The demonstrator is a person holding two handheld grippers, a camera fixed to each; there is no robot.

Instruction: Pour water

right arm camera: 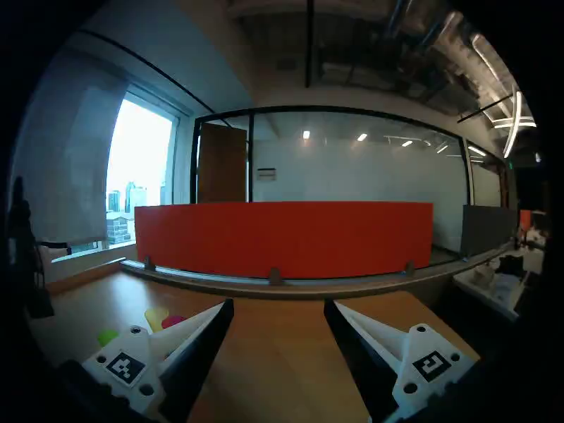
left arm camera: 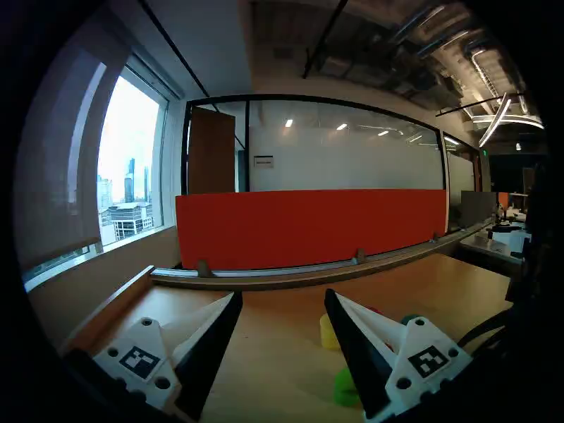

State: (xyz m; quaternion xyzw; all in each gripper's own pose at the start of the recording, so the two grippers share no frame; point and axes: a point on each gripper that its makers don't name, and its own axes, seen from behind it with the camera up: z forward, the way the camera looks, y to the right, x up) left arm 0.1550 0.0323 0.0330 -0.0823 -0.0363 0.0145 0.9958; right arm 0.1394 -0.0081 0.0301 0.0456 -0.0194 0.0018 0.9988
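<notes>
Left tongs [left arm camera: 282, 296]: fingers spread apart with nothing between them, held low over the tabletop [left arm camera: 282, 374].
Right tongs [right arm camera: 278, 304]: fingers likewise apart and empty, over the same wooden surface.
Yellow cup [left arm camera: 327, 333]: stands on the tabletop in the left gripper view, just beside the inner edge of the right-hand finger and partly hidden by it.
Green cup [left arm camera: 343, 388]: nearer the camera than the yellow one, also half behind that finger; whether the two touch cannot be told.
Teal item [left arm camera: 411, 319]: a small rounded edge peeking over the same finger, too little visible to name.
Red item [right arm camera: 173, 322]: in the right gripper view, low at the left, just beside a yellow shape and behind the left-hand finger; too small to identify.
Divider [left arm camera: 310, 225]: an orange-red panel standing upright along the far edge of the tabletop on a grey rail.
Glass wall [left arm camera: 345, 144]: behind the divider, with ceiling lights reflected in it.
Door [left arm camera: 211, 151]: brown wood, at the left end of the glass.
Window [left arm camera: 127, 176]: far left, bright, with city towers outside.
</notes>
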